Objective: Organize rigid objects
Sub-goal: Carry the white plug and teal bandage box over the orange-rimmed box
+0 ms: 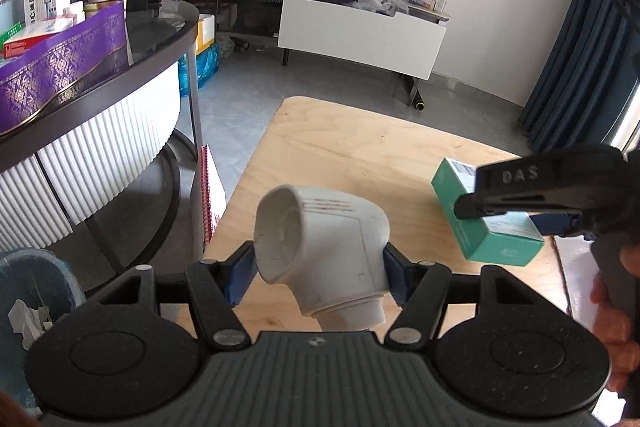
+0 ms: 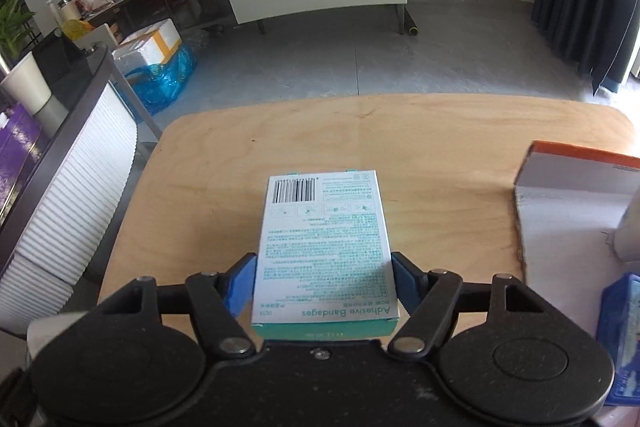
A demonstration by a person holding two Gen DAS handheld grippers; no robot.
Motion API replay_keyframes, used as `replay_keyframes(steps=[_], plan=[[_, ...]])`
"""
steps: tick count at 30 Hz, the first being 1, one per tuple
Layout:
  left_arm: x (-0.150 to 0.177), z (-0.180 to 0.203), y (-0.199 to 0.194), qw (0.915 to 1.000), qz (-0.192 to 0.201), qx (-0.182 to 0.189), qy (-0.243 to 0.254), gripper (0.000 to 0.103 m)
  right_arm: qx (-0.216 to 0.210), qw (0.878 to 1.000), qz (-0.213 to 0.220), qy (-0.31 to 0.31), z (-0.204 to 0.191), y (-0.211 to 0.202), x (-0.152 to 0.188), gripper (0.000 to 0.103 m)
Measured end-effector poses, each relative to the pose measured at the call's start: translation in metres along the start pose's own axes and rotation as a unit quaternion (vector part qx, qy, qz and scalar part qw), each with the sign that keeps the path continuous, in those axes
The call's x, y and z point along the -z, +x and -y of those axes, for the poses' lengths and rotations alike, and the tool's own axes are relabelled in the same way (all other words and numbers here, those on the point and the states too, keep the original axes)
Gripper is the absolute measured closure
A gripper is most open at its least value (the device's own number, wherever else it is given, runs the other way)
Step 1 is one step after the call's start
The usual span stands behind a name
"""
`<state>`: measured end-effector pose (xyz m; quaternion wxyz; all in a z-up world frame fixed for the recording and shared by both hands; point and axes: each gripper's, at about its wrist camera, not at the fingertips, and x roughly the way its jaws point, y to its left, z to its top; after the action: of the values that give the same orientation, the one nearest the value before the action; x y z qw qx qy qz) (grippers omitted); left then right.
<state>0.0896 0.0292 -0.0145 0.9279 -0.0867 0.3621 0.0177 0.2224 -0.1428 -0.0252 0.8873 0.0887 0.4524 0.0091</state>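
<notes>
My left gripper (image 1: 318, 273) is shut on a white plastic device head (image 1: 320, 239) with a round hollow mouth, held above the left end of the wooden table (image 1: 352, 147). My right gripper (image 2: 324, 283) is shut on a teal and white adhesive bandage box (image 2: 324, 247), held flat above the table (image 2: 360, 139). In the left wrist view the right gripper (image 1: 520, 203) and its box (image 1: 492, 239) hang at the right, close to the device head.
An orange-edged white box (image 2: 576, 195), a white cylinder (image 2: 630, 227) and a blue box (image 2: 622, 335) sit at the table's right. A round dark side table (image 1: 120, 67) with a purple box (image 1: 60, 67) stands left. A blue bin (image 1: 32, 291) is on the floor.
</notes>
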Motion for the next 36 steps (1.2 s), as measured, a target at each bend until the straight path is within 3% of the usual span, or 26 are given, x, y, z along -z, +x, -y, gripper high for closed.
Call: replay_keyframes(steps=[7,17,36], plan=[[0.003,0.025,-0.033,0.9994,0.017,0.025,0.013,0.037,-0.015,0.998,0.066,-0.018,0.029,-0.085,0.042,0.019],[0.019,0.072,-0.077,0.9963,0.036,0.06,0.05,0.037,0.02,0.992,0.121,-0.02,0.056,-0.165,0.087,0.019],[0.045,0.108,-0.104,0.9913,0.036,0.089,0.089,0.037,0.048,0.988,0.148,0.016,0.107,-0.221,0.137,0.019]])
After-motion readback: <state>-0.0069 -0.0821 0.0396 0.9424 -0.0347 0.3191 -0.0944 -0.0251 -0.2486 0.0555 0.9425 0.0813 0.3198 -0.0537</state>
